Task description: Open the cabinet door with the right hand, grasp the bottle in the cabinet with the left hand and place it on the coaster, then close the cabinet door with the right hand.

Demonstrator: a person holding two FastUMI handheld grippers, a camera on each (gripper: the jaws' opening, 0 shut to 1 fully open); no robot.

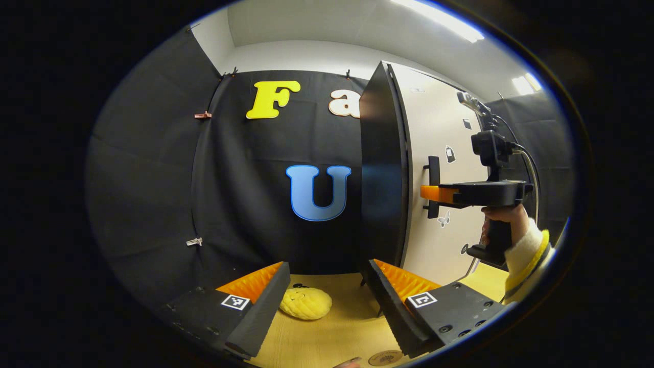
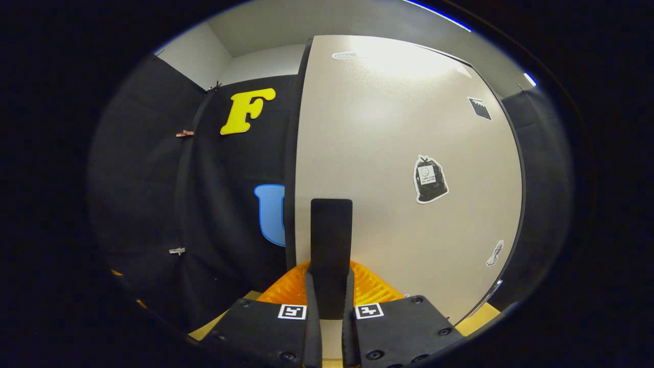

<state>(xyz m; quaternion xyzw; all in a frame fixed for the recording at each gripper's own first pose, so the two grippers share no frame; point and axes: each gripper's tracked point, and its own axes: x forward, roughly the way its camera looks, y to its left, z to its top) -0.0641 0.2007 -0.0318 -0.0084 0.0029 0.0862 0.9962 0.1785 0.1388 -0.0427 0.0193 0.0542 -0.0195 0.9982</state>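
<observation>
The left tongs are wide open and hold nothing, with a bumpy yellow soft toy on the wooden tabletop between them. The right tongs pinch the flat black handle of the pale cabinet door. A crooked pull could make them slip off. I can't see the bottle; it is likely behind the door.

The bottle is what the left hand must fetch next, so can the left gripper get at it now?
Probably not yet. The cabinet door looks shut or barely ajar, with the right gripper clamped on its handle. The left gripper waits open beside the cabinet's dark side.
</observation>
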